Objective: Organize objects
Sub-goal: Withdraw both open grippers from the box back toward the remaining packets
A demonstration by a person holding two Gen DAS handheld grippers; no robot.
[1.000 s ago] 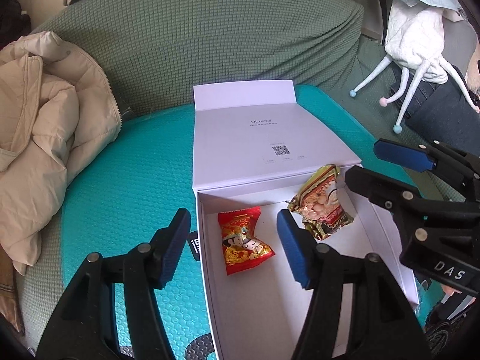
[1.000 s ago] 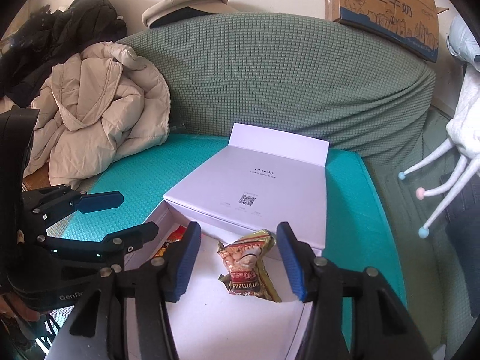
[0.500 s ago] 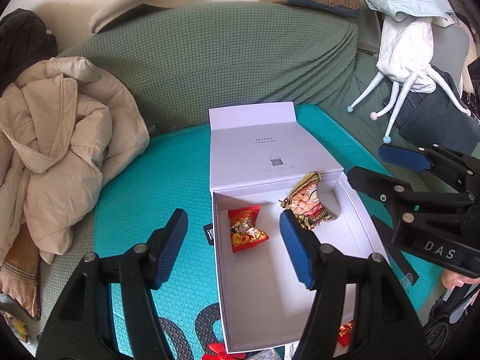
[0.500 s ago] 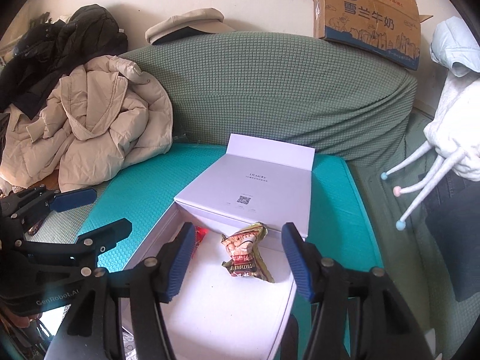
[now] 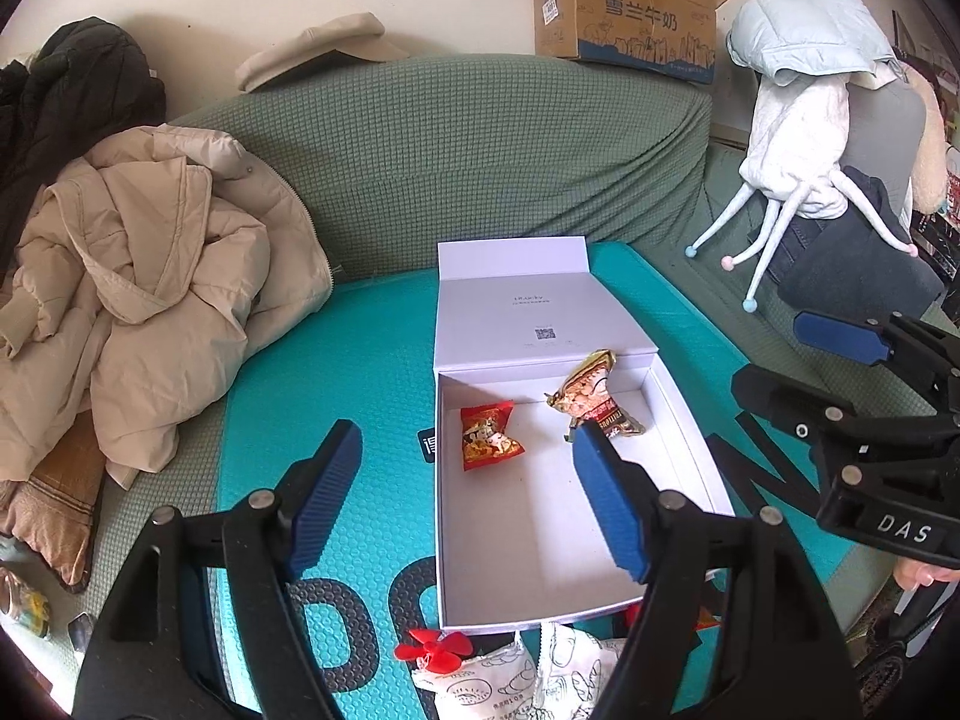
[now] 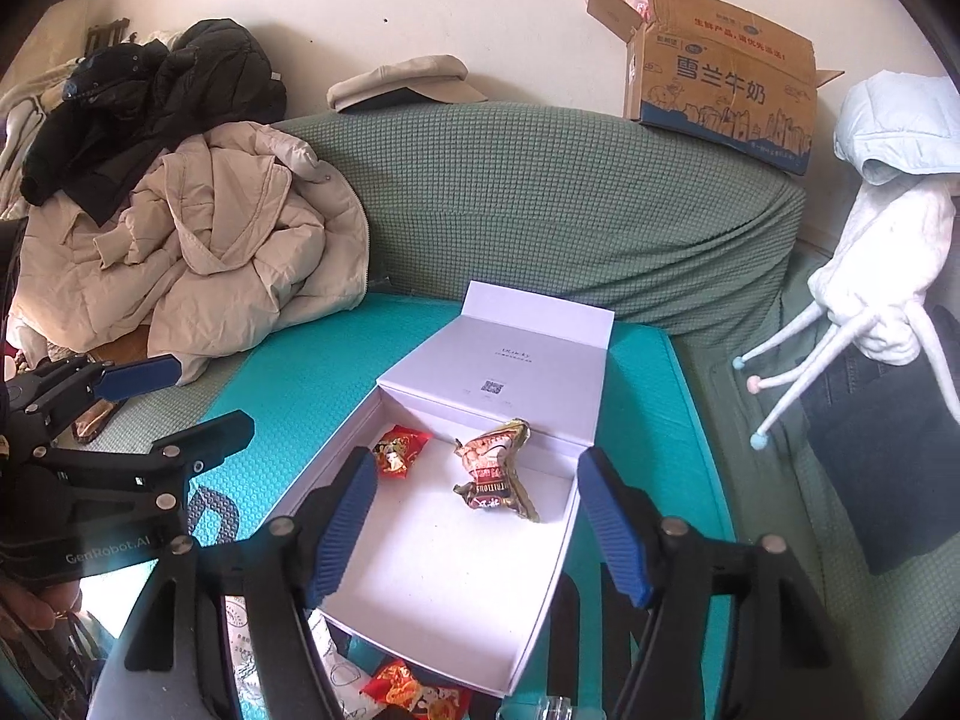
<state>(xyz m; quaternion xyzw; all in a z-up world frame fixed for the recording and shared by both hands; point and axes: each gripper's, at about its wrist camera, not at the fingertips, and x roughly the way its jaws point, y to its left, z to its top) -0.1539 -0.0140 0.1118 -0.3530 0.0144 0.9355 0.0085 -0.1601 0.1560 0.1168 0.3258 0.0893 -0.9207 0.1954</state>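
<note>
Hovering empty, both ribbed blue claws just widened, left claw (image 5: 465,483), right claw (image 6: 477,519), over smooth white box (image 5: 540,546), crinkled foil snack packets (image 5: 489,438).

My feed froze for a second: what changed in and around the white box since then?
Both hand-held grippers pulled back and up from the white box, their jaws just opening, nothing between them: left, right. More snack packets now show in front of the box. The red packet and gold packet stayed inside.
</note>
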